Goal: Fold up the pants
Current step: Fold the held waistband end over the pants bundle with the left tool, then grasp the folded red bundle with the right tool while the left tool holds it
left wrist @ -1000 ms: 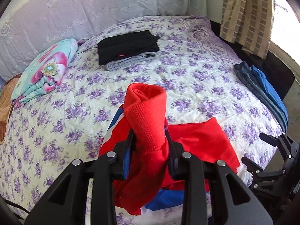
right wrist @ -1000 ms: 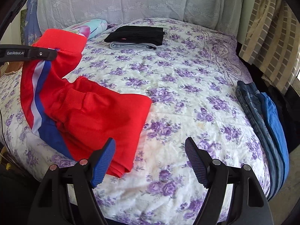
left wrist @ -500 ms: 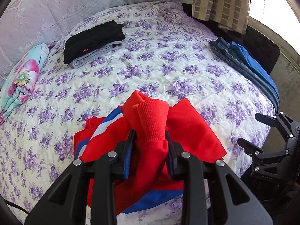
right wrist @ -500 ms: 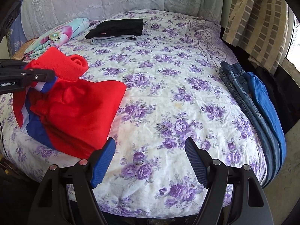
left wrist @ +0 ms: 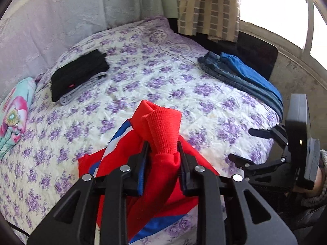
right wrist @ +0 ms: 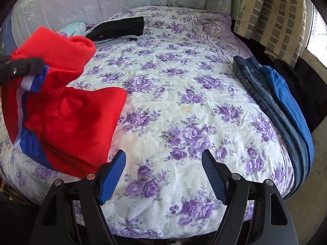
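Closing on red pants (left wrist: 163, 159) with blue-white stripes, left claw (left wrist: 162, 153) lifts a ribbed cuff.

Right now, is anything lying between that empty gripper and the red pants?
Nothing visible does. The right gripper hovers open over bare flowered bedspread, and the red pants lie just beside its left finger.
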